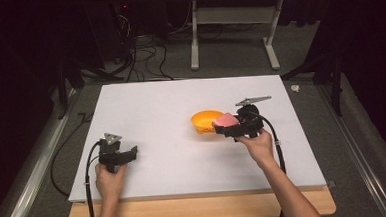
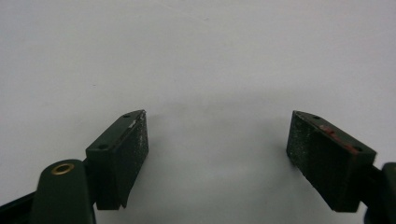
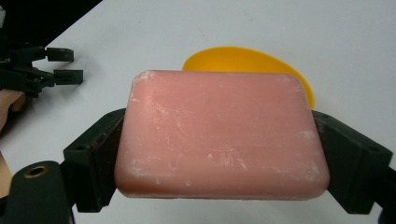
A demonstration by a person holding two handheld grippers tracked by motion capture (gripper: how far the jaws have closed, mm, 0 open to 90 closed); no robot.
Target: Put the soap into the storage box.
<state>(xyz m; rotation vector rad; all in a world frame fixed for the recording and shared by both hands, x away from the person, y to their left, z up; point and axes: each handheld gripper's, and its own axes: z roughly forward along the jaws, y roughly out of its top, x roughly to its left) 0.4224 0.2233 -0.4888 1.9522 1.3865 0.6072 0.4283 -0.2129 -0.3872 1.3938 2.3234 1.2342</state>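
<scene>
One pink soap bar (image 3: 219, 135), scuffed, in right gripper (image 3: 219, 154), by orange bowl (image 3: 243, 59)

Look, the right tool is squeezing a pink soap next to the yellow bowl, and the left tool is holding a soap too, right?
Not quite. The left tool holds nothing: the left gripper view shows its jaws wide apart over bare white table. The rest is right: the right tool grips the pink soap beside the yellow bowl.

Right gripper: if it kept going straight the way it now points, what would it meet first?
Probably the orange bowl, directly beyond the pink soap bar held in the right gripper; whether the bar would clear its rim is unclear.
</scene>
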